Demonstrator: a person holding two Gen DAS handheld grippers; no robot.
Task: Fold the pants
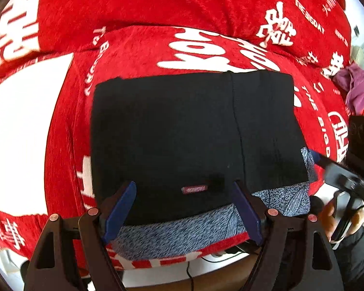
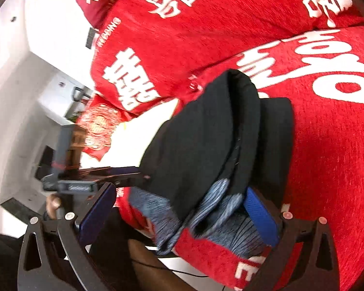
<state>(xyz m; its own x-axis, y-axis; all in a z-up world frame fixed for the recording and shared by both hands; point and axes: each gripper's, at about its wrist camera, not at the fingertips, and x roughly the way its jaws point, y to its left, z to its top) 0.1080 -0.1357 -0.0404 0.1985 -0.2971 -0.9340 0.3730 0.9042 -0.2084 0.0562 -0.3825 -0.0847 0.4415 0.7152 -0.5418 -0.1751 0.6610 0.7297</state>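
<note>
Now black pants lie folded on red blanket, grey-blue lining poking out at near edge. Left gripper spread wide, empty, straight behind near edge (closer). Right gripper spread too, gripping nothing, at right end of bundle, long side running left-right.

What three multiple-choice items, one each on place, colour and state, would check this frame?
1. Where do the pants lie?
A. on a red blanket
B. on a bare floor
C. in a basket

2. What colour is the lining at the pants' near edge?
A. yellow
B. speckled blue-grey
C. green

3. How is the left gripper?
A. shut on the pants
B. out of view
C. open

Key: A, the blanket with white print surrounds them; B, the lining shows below the black cloth; C, its fingers stand wide apart, gripping nothing.
</note>
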